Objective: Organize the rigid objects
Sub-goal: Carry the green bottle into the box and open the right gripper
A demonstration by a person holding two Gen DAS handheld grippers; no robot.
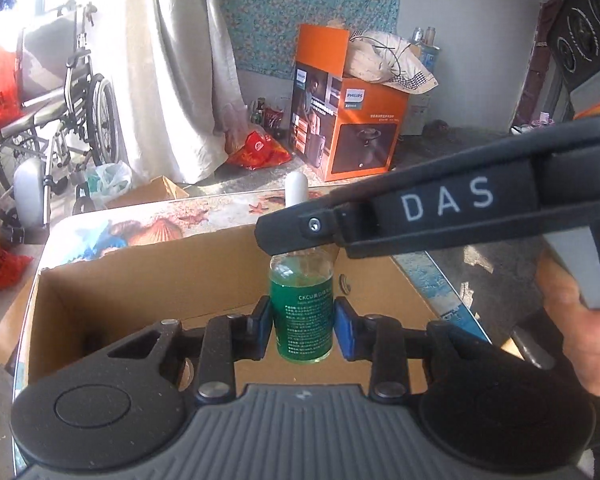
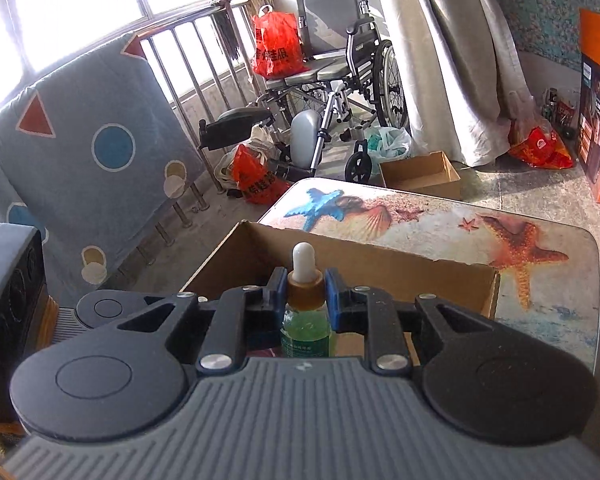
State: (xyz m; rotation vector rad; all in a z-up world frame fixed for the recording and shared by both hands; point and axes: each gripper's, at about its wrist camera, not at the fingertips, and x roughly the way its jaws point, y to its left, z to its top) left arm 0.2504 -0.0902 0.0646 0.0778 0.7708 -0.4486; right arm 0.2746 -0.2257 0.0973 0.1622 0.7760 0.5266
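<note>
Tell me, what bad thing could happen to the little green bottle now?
Both grippers hold one dropper bottle: the left gripper on its body, the right gripper on its brown cap. If they pull apart or twist, the cap might loosen and green liquid could spill into the cardboard box.

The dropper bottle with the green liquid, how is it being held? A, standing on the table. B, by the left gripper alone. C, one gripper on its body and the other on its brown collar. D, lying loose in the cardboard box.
C: the left gripper clamps the dropper bottle by its body, and the right gripper clamps the brown collar.
</note>
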